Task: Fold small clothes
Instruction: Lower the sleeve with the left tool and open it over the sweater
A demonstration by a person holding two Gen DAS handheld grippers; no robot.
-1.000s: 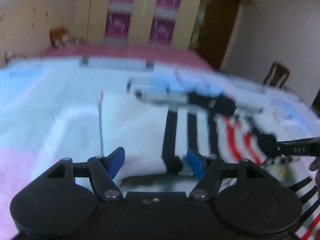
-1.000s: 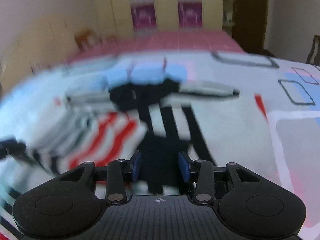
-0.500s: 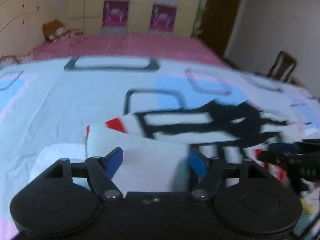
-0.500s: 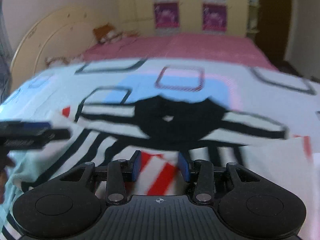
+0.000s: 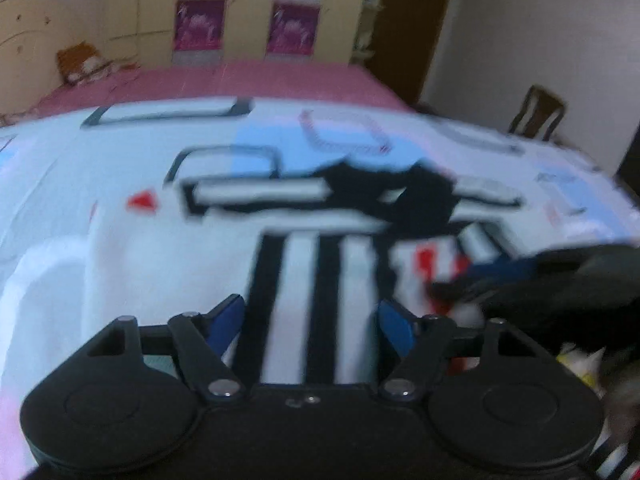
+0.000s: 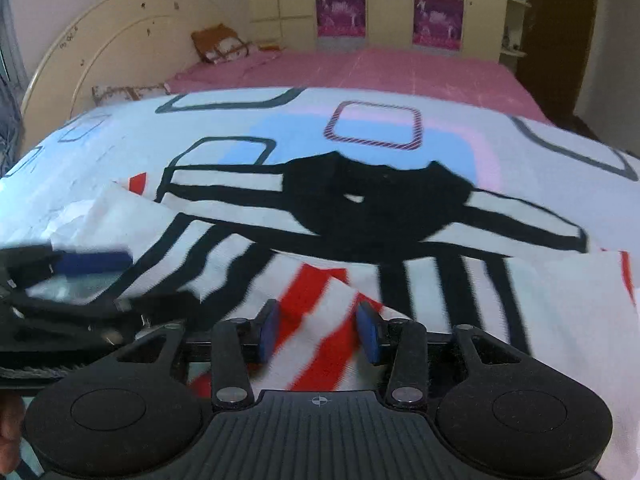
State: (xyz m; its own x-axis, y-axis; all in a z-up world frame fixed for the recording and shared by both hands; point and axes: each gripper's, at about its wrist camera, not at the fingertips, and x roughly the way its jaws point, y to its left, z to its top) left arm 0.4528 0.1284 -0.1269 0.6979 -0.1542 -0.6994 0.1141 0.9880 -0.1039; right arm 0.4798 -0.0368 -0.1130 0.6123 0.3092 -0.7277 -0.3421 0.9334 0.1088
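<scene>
A small white shirt (image 6: 400, 216) with black stripes, a black collar and some red stripes lies spread on the bed. My left gripper (image 5: 314, 326) is open, its blue pads wide apart over the black-striped part of the shirt (image 5: 312, 280). My right gripper (image 6: 320, 330) is open, its pads either side of a raised red-striped fold (image 6: 316, 320), with a gap on each side. The right gripper shows blurred in the left wrist view (image 5: 520, 280); the left gripper shows at the left of the right wrist view (image 6: 80, 280).
The bedspread (image 6: 280, 112) is white with blue, pink and outlined squares. A pink sheet (image 6: 360, 68) lies beyond it. A headboard (image 6: 100, 48), wardrobe (image 6: 400, 0) and dark door (image 6: 560, 32) stand behind. A chair (image 5: 538, 114) stands at right.
Both grippers have moved over the shirt. The left view now shows black stripes between its pads instead of plain white cloth. The right gripper stays over the red-striped fold.
</scene>
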